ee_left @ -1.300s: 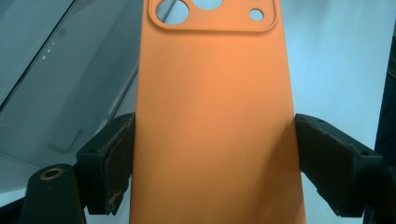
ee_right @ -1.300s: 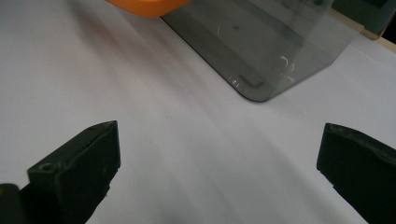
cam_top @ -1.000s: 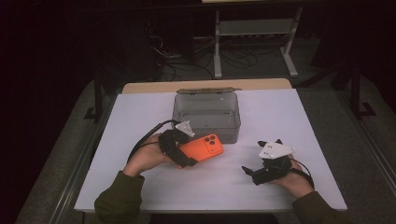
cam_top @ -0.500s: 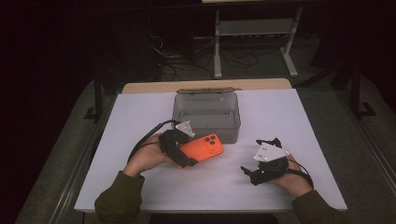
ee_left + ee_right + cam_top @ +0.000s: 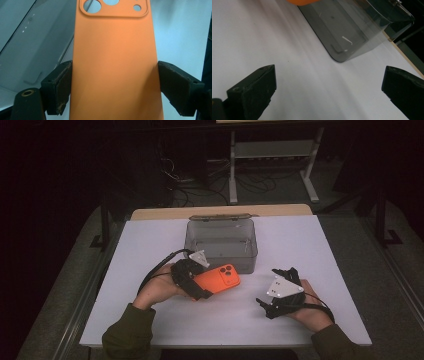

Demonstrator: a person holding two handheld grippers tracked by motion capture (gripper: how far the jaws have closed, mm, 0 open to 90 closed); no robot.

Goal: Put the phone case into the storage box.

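From the high view, the left gripper [image 5: 200, 282] lies low over the white table [image 5: 300, 245], its jaws clamped on the two long edges of a flat orange silicone phone case [image 5: 218, 279]. The case sticks out toward the right, camera cut-outs at its far end, just in front of a clear grey plastic box [image 5: 221, 240] that stands open in the middle of the table. The right gripper [image 5: 272, 287] rests near the table's front right, well apart from the case, with its jaws spread and nothing in them.

In the left gripper view, the orange case [image 5: 115, 65] runs up between the two black jaws, whose pads [image 5: 62, 87] press on either side of it. The box [image 5: 37, 47] lies beyond on the left.

In the right gripper view, the jaws stand wide apart over bare table [image 5: 287, 62]. A rounded corner of the box [image 5: 342, 30] lies ahead, and a sliver of the case [image 5: 299, 2] shows at the top edge.
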